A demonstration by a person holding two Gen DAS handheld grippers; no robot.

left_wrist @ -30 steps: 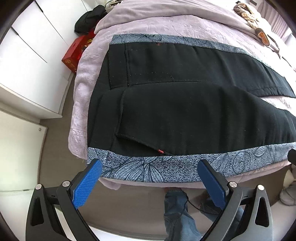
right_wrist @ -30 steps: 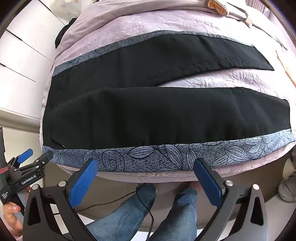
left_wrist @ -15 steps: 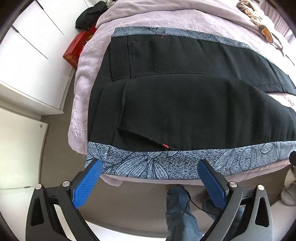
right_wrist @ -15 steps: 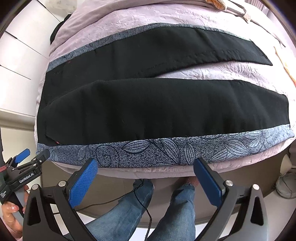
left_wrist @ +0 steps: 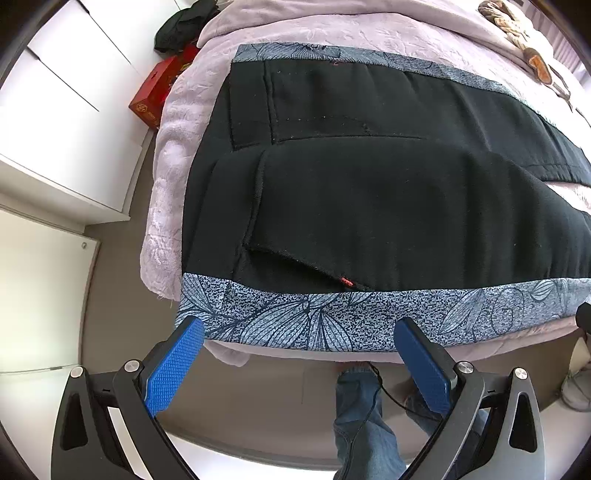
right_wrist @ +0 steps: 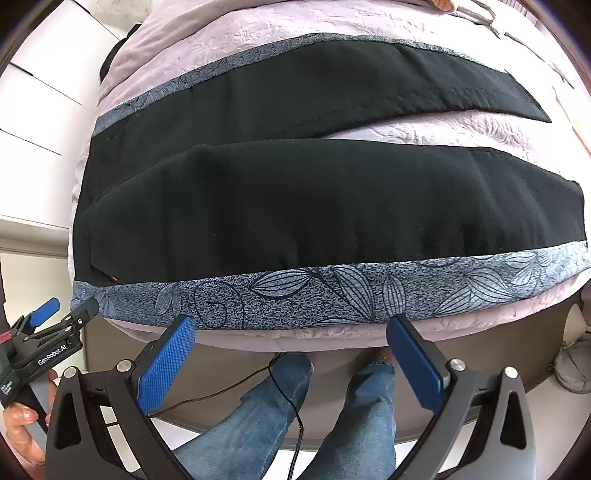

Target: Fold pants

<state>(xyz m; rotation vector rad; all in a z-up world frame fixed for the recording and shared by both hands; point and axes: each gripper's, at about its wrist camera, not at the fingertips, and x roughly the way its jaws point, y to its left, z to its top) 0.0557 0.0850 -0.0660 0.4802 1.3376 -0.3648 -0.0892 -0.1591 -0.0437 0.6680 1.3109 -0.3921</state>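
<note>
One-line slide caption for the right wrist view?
Open right gripper poised at the near patterned side stripe of black pants spread flat on a lilac bedspread, legs apart.

My left gripper [left_wrist: 299, 363] has a black frame with triangular cut-outs in each arm and round silver screws at the joints. Its two fingers carry flat rectangular pads [left_wrist: 173, 367] of blue rubber with a fine diamond-grid texture. My right gripper [right_wrist: 290, 356] is built the same: black arms, silver screws, blue textured pads [right_wrist: 166, 363]. Seen from the right wrist camera, the left unit's body is black with white "GenRobot.AI" lettering and a blue tip. I wear blue denim jeans [right_wrist: 258, 410]. A thin black cable [right_wrist: 291, 398] runs across the left leg.
</note>
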